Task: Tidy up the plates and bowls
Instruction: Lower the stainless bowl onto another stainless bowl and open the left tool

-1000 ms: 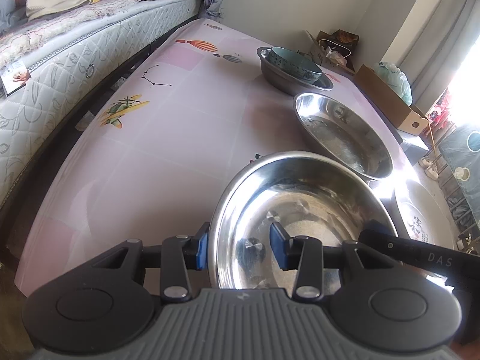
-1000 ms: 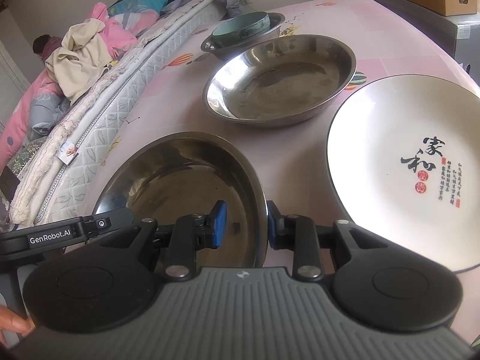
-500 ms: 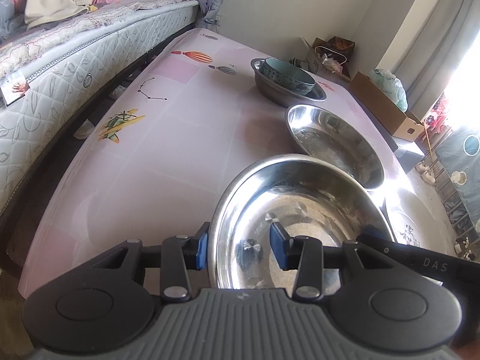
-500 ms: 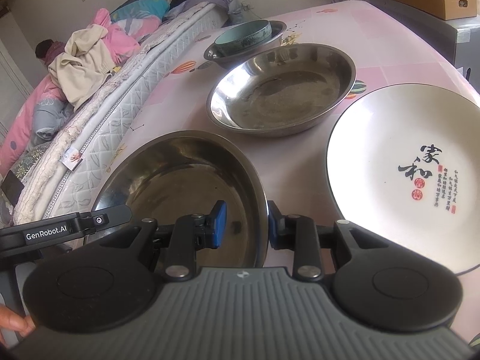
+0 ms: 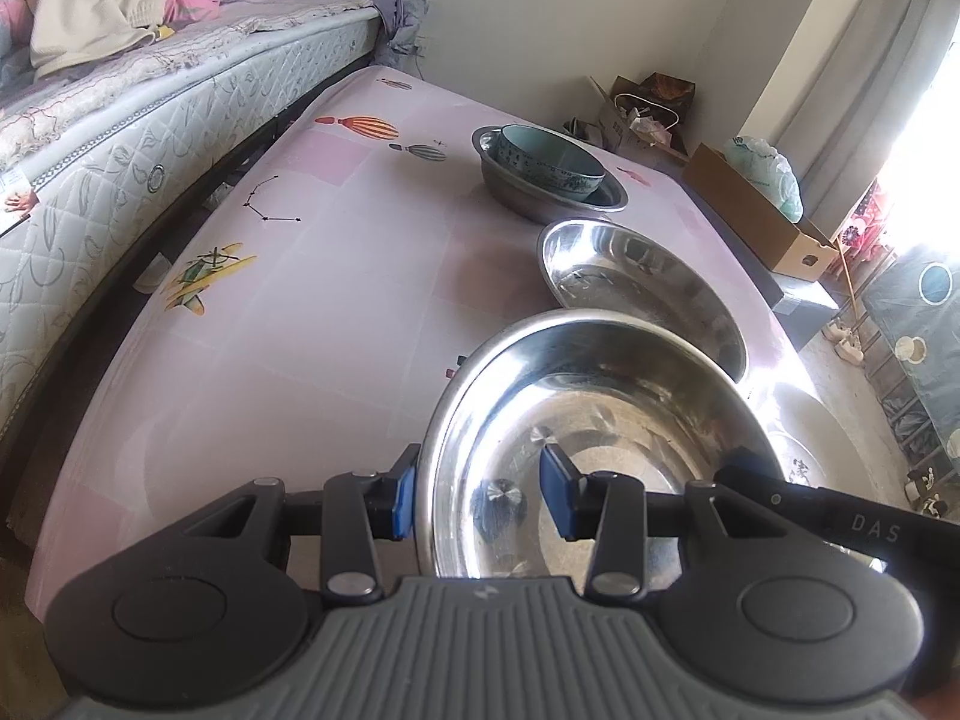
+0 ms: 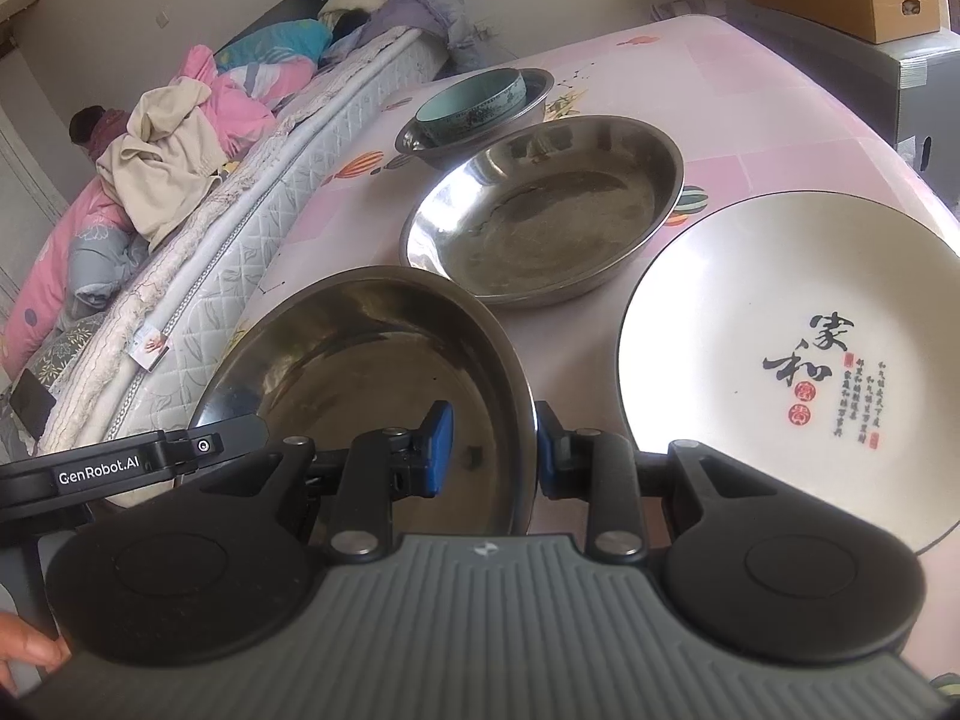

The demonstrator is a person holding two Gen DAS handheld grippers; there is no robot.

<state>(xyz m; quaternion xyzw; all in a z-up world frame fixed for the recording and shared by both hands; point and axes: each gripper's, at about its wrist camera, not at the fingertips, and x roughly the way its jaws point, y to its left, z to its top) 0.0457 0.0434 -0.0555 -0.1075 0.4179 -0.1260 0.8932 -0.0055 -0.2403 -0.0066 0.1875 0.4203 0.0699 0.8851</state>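
Both grippers hold one steel basin [image 5: 606,420] by its rim, raised above the pink table [image 5: 312,312]. My left gripper [image 5: 480,495] is shut on its left rim; my right gripper [image 6: 489,450] is shut on its right rim, and the basin also shows in the right wrist view [image 6: 372,354]. A second steel basin [image 6: 540,216] sits just beyond it. Farther back a teal ceramic bowl [image 6: 474,99] rests inside a smaller steel basin [image 6: 537,99]. A white plate with Chinese characters [image 6: 792,354] lies on the right.
A mattress with heaped bedding [image 6: 180,180] runs along the table's left side. Cardboard boxes [image 5: 762,222] stand past the table's far right edge. The table's left half [image 5: 270,276] shows only printed pictures.
The held basin has risen with both grippers and moved slightly toward the second basin. The other dishes have not moved.
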